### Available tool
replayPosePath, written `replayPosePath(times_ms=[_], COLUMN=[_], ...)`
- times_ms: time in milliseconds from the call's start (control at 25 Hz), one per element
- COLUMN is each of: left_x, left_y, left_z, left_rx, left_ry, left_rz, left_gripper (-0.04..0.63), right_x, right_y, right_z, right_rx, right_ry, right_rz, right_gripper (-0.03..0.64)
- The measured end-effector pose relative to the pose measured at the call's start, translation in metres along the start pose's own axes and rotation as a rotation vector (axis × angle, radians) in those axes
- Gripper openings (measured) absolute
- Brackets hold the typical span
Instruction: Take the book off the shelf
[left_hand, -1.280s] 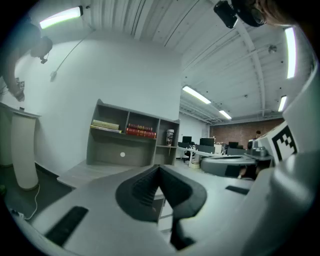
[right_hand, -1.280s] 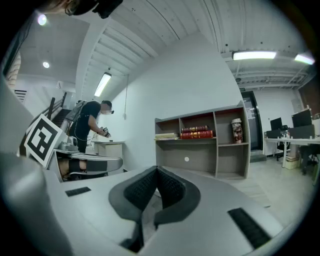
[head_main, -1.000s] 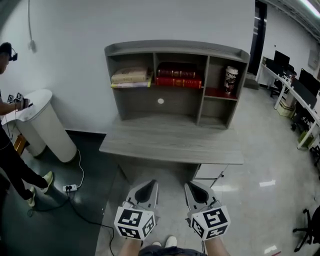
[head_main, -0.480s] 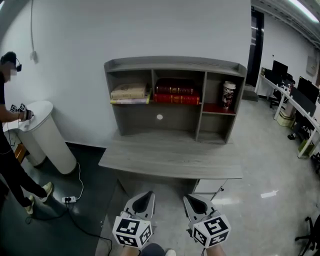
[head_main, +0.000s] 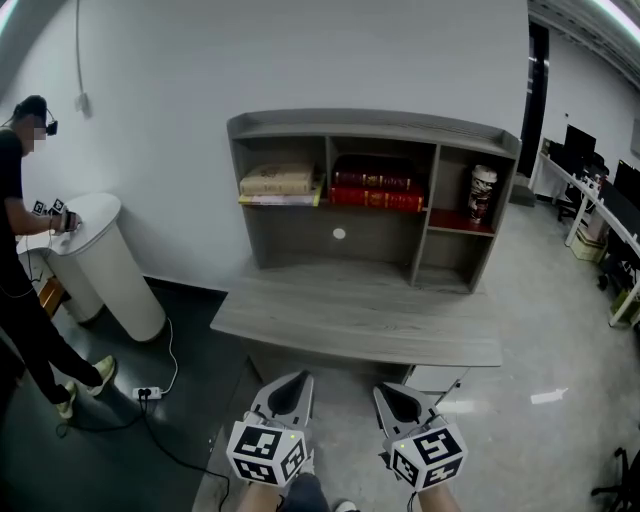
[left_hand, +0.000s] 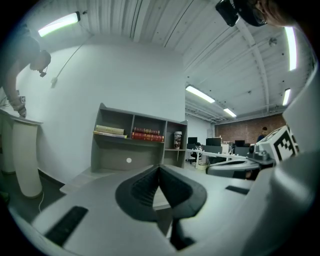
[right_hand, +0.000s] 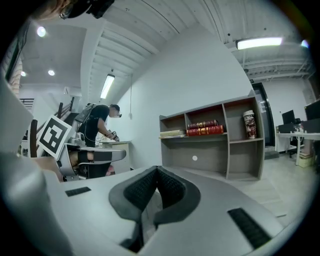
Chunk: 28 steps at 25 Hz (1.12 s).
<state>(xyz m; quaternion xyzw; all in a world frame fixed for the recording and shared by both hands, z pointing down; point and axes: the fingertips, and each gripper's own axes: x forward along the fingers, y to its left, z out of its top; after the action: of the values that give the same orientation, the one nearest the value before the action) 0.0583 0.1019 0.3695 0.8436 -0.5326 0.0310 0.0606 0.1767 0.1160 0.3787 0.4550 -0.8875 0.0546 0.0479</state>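
A grey shelf unit (head_main: 372, 130) stands on a grey desk (head_main: 350, 312) against the white wall. Two red books (head_main: 376, 189) lie stacked in its middle compartment, also seen as red books (left_hand: 147, 134) and red books (right_hand: 205, 128). Tan books (head_main: 277, 182) lie flat in the left compartment. A tall can (head_main: 482, 193) stands in the right one. My left gripper (head_main: 290, 384) and right gripper (head_main: 396, 393) hang side by side below the desk's front edge, well short of the shelf. Both are shut with nothing between the jaws.
A person (head_main: 25, 235) stands at far left by a white rounded cabinet (head_main: 105, 266). A power strip and cable (head_main: 150, 390) lie on the dark floor. Office desks with monitors (head_main: 600, 195) line the right side.
The shelf and desk have shifted slightly right and down in the head view as the head moved. Both grippers stay low, close together and shut.
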Motion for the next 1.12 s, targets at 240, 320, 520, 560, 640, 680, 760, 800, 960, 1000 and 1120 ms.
replayPosePath(times_ms=[240, 320, 520, 560, 640, 680, 760, 800, 960, 1000, 1120], left_x=[0.021, 0.031, 0.059, 0.064, 0.076, 0.082, 0.094, 0.099, 0.122, 0.128, 0.146], left_y=[0.029, 0.040, 0.071, 0.078, 0.094, 0.103, 0.121, 0.129, 0.165, 0.174, 0.199], left_z=[-0.003, -0.002, 0.002, 0.002, 0.003, 0.005, 0.008, 0.011, 0.019, 0.021, 0.026], left_rx=[-0.015, -0.018, -0.012, -0.011, -0.014, -0.015, -0.016, -0.017, -0.014, -0.013, -0.010], left_ry=[0.002, 0.004, 0.011, 0.015, 0.021, 0.023, 0.026, 0.028, 0.039, 0.042, 0.051], left_rz=[-0.001, 0.000, 0.006, 0.008, 0.009, 0.011, 0.017, 0.019, 0.015, 0.014, 0.008], left_gripper=[0.012, 0.012, 0.012, 0.012, 0.012, 0.012, 0.012, 0.012, 0.012, 0.012, 0.012], right_x=[0.041, 0.057, 0.097, 0.106, 0.124, 0.133, 0.151, 0.161, 0.197, 0.206, 0.234], right_y=[-0.002, -0.004, -0.010, -0.010, -0.010, -0.010, -0.011, -0.013, -0.017, -0.018, -0.022], right_z=[-0.004, -0.003, -0.003, -0.004, -0.006, -0.007, -0.005, -0.004, 0.003, 0.004, 0.006], right_rx=[0.012, 0.016, 0.024, 0.028, 0.036, 0.038, 0.036, 0.035, 0.028, 0.029, 0.047], right_ry=[0.023, 0.027, 0.039, 0.046, 0.060, 0.065, 0.073, 0.077, 0.090, 0.094, 0.107], right_rz=[0.025, 0.028, 0.034, 0.036, 0.041, 0.043, 0.045, 0.044, 0.037, 0.034, 0.025], right_gripper=[0.008, 0.008, 0.008, 0.008, 0.008, 0.008, 0.008, 0.008, 0.008, 0.008, 0.008])
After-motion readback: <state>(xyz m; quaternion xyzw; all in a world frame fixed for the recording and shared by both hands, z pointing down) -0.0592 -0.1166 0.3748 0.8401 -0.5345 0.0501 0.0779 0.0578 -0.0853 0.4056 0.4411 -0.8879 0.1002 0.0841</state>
